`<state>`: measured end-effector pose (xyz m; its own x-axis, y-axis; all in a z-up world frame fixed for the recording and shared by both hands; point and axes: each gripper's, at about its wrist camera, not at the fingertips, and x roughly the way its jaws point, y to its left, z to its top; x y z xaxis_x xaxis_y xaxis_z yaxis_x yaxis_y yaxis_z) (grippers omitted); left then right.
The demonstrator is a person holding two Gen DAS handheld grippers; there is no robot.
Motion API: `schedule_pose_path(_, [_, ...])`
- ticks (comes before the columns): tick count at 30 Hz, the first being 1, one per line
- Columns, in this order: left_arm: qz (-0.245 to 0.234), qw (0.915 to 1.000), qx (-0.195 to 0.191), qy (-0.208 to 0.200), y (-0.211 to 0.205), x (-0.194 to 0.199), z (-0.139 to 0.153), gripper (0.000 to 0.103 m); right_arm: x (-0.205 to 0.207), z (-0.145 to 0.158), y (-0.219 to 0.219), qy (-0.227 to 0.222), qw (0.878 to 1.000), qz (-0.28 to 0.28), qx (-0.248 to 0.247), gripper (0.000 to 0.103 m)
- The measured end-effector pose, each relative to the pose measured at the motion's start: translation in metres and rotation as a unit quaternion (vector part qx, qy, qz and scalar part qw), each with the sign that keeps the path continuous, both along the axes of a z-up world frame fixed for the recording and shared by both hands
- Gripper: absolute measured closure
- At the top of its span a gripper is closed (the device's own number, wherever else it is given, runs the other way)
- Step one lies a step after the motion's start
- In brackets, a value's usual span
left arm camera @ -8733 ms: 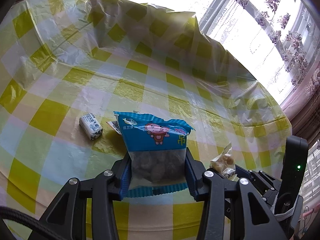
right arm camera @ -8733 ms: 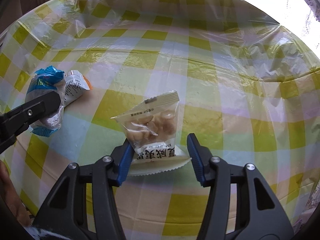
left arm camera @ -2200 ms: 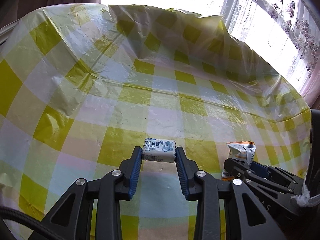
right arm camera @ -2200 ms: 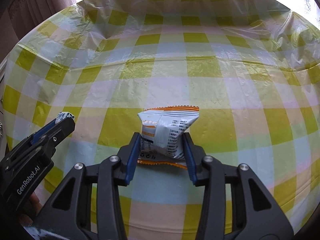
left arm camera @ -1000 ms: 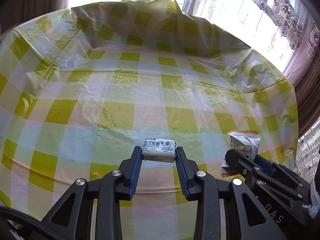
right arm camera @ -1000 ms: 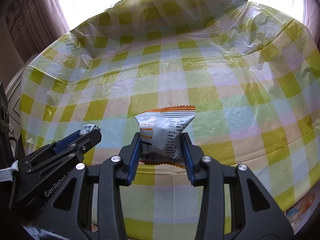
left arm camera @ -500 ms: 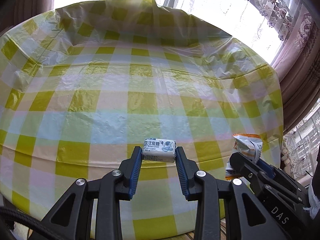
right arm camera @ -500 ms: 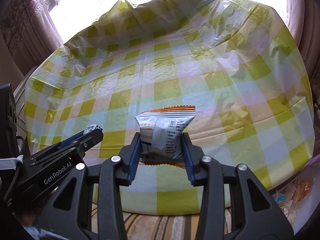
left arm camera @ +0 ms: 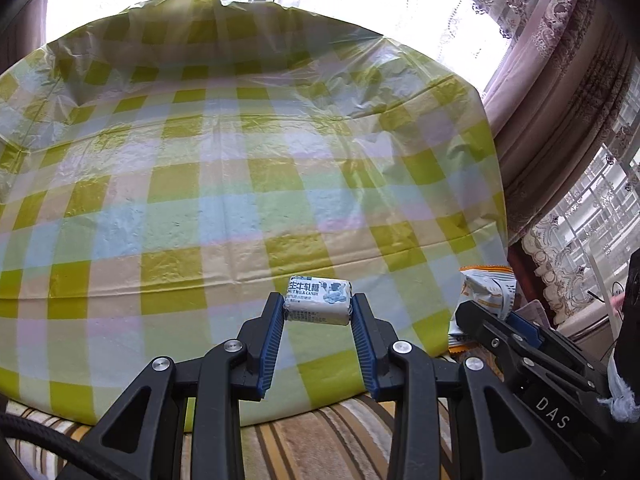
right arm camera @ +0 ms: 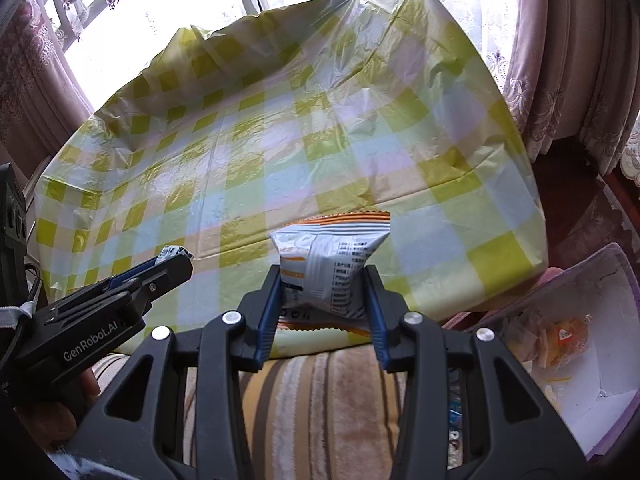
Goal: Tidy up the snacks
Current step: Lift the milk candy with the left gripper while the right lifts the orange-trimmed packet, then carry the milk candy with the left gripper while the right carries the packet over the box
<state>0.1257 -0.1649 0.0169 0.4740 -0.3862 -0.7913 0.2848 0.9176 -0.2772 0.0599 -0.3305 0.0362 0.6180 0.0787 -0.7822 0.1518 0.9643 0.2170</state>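
My left gripper (left arm camera: 318, 312) pinches a small white candy (left arm camera: 319, 305) tight between its blue pads. The candy hangs in the air over the near edge of the table (left arm camera: 240, 184) with its yellow check cloth. My right gripper (right arm camera: 324, 292) squeezes a white and orange bag (right arm camera: 330, 264), also up in the air by the table edge. Both grippers are side by side. Low on my right sits a clear box (right arm camera: 600, 380) with some snacks (right arm camera: 560, 340) inside. Under me is a striped cushion (right arm camera: 320, 400).
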Motion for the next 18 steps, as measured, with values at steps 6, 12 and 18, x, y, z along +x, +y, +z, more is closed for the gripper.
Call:
schedule_pose_path(6, [-0.045,0.9988,-0.013,0.016,-0.036,-0.02,0.001,0.068,-0.028,-0.003,-0.036,0.019,0.999,-0.035,-0.02,0.06])
schedule_pose_path(12, [-0.092,0.9948,-0.031,0.03,-0.07,-0.039,0.002,0.068,-0.059,-0.007,-0.067,0.037,0.996,-0.071,-0.038,0.06])
schedule_pose_path(18, [-0.151,0.9871,-0.033,0.04,-0.107,-0.059,0.001,0.068,-0.088,-0.009,-0.096,0.051,0.99,-0.11,-0.069,0.06])
